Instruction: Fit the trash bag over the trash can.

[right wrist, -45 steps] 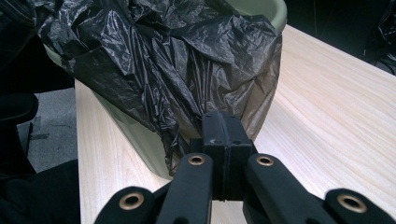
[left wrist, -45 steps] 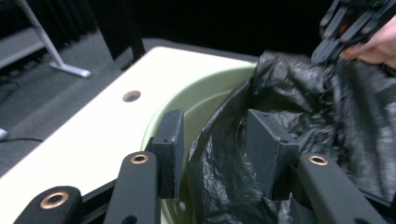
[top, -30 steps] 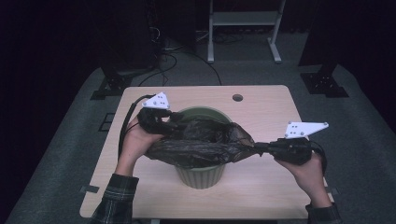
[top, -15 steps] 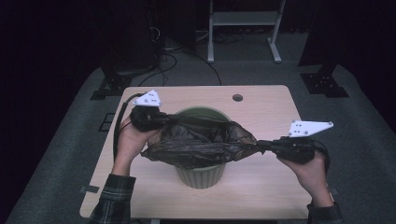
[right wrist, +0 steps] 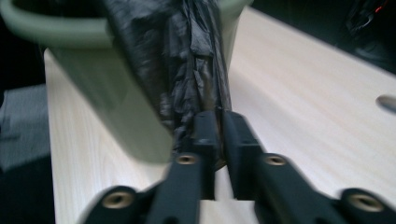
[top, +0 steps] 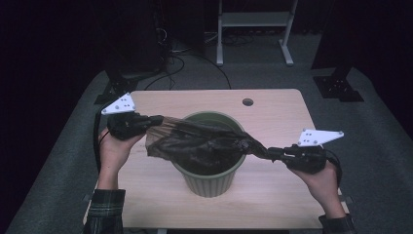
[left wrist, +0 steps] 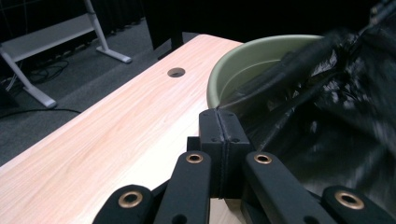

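bin (top: 210, 171) mid-surface (top: 272, 195) | bag (top: 204, 144) across bin's top | left tool (top: 157, 120) left of bin | right tool (top: 271, 153) right

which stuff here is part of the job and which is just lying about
In the job:
- black bin bag, stretched over the bin
- green bin
- left gripper, jaws shut on the bag
- right gripper, pinching the bag's other end

Just there:
- table, with its cable hole
- white stand on the floor behind

bag (top: 204, 144): thin glossy crinkled black plastic | bin (top: 209, 180): smooth matt green plastic | table (top: 272, 114): pale wood grain
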A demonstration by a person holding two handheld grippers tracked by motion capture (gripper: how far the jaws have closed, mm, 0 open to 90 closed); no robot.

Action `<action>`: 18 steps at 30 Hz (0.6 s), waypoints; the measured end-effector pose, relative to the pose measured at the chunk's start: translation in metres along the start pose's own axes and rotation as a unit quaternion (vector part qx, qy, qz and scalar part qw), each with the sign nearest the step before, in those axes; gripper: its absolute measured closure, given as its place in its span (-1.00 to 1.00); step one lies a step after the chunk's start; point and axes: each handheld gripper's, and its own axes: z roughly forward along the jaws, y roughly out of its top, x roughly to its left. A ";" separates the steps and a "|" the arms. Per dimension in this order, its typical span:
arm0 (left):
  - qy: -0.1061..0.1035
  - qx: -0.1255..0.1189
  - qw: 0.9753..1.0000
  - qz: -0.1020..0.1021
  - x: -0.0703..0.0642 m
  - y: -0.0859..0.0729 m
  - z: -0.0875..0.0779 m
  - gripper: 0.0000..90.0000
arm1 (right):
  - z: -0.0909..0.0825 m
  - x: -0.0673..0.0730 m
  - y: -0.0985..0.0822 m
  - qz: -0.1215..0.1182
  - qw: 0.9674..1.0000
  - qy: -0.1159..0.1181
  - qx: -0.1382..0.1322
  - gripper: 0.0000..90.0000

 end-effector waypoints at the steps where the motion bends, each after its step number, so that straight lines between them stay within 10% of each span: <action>1: 0.001 -0.002 1.000 0.000 -0.001 0.001 0.000 1.00 | -0.003 -0.001 0.004 0.003 1.000 -0.002 -0.015 0.70; 7: 0.000 -0.008 1.000 0.002 -0.001 0.004 0.001 1.00 | -0.017 -0.004 0.040 -0.002 0.997 -0.002 -0.077 0.48; 14: 0.002 -0.012 1.000 0.000 0.000 0.003 0.002 1.00 | 0.021 -0.015 0.062 0.013 0.999 0.026 -0.043 0.32; 18: 0.006 -0.015 1.000 0.001 0.002 0.002 0.003 1.00 | 0.037 -0.019 0.059 0.014 0.999 0.034 -0.034 0.97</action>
